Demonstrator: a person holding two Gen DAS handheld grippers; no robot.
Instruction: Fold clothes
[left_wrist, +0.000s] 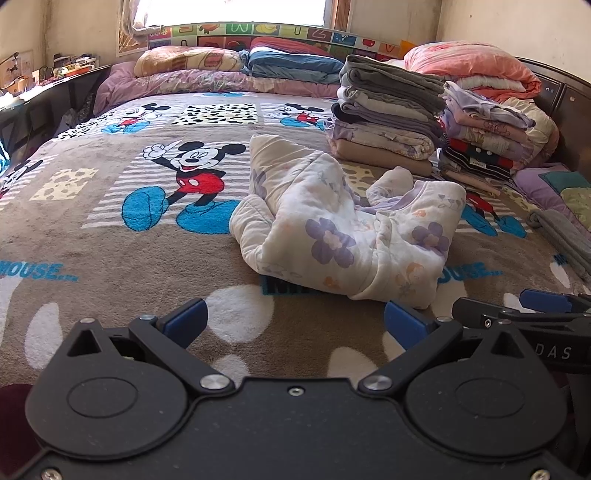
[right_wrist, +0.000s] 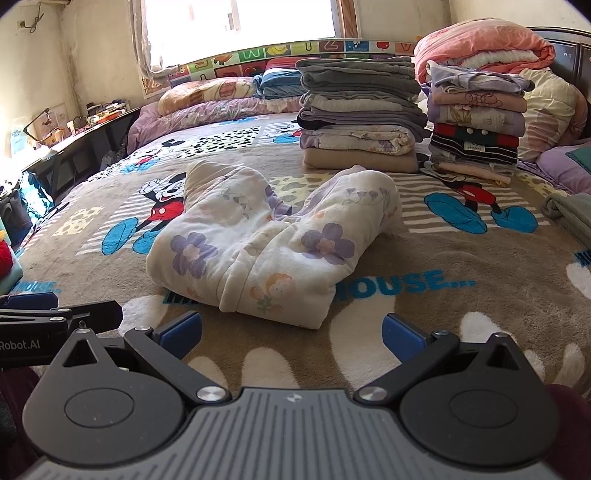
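A padded white garment with purple flowers (left_wrist: 343, 229) (right_wrist: 266, 240) lies crumpled and partly folded over in the middle of the bed. My left gripper (left_wrist: 295, 325) is open, low over the blanket, just short of the garment's near edge, with nothing between its blue pads. My right gripper (right_wrist: 291, 332) is open too, a little nearer than the garment's front hem and holding nothing. Each gripper shows at the edge of the other's view: the right gripper (left_wrist: 532, 314) and the left gripper (right_wrist: 55, 314).
A brown cartoon-mouse blanket (left_wrist: 110, 258) (right_wrist: 461, 258) covers the bed. Two stacks of folded clothes (left_wrist: 391, 114) (right_wrist: 358, 107) stand at the back right, beside pink bedding (right_wrist: 484, 44). A grey garment (left_wrist: 565, 236) (right_wrist: 572, 210) lies at the right edge. Pillows line the headboard; a dark shelf (left_wrist: 55, 96) runs along the left.
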